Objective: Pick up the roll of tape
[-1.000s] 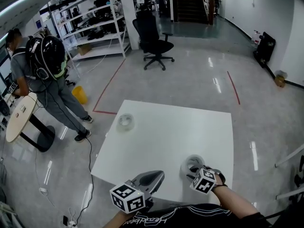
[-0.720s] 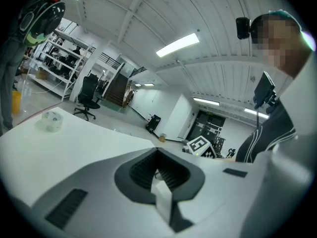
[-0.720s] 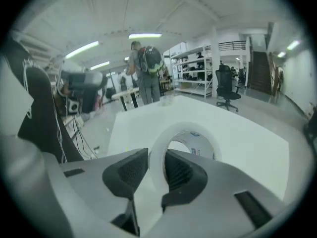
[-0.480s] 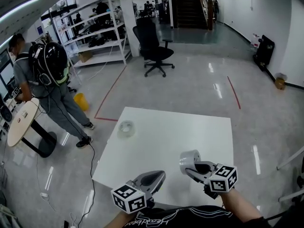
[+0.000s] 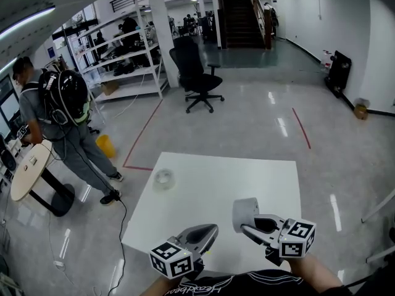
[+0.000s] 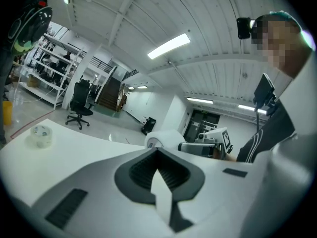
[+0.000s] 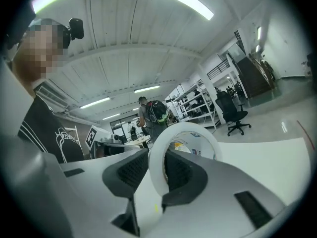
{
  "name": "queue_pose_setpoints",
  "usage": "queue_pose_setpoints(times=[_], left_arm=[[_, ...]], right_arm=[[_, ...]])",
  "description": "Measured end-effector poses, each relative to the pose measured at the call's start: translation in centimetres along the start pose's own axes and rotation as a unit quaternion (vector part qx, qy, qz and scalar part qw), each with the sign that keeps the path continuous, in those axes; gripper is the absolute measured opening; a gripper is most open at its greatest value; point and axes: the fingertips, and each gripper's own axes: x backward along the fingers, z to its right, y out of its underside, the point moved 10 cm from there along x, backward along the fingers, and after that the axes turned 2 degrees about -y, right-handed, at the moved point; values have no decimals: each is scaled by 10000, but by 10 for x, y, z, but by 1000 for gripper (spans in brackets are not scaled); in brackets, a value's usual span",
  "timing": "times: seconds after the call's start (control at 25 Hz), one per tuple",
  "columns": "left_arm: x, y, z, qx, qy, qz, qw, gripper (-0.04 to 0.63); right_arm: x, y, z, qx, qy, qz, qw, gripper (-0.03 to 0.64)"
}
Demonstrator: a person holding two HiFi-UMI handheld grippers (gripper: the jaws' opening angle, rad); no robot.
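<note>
My right gripper [image 5: 249,221] is shut on a white roll of tape [image 5: 245,213] and holds it in the air above the near right part of the white table [image 5: 216,190]. In the right gripper view the roll [image 7: 184,151] stands on edge between the two dark pads, which press on its sides. A second, clear roll of tape [image 5: 163,179] lies flat near the table's far left corner, also seen as the clear roll [image 6: 41,135] in the left gripper view. My left gripper [image 5: 205,232] hovers at the near edge, shut and empty, left of the held roll [image 6: 161,139].
A person with a black backpack [image 5: 58,100] stands at a round table [image 5: 28,168] to the left. A yellow bucket [image 5: 105,145], metal shelving [image 5: 123,48] and a black office chair [image 5: 194,63] stand on the glossy floor beyond the table.
The right gripper has lifted the white roll off the table and turned from pointing down to nearly level. The left gripper rose a little.
</note>
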Motion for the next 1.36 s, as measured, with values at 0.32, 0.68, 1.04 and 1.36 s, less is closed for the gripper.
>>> queue_pose_setpoints(times=[0.32,0.68,1.04,1.36], left_arm=[[4,-6,10,-147,24,-23,9999,3],[12,-12,22,-244,-1,46,9997,3],[5,-3,30,-188,30,-10,9998,3],[3,-5,38,-269,92,-74,9996,3]], right_arm=[[3,0,-6,10,-19,83,10000,101],[3,-1,-19,64,-134,60,9999,101],[13,5,-18,32,-94,23,9999,101],[18,7,-22,12,-101,73,9999,101]])
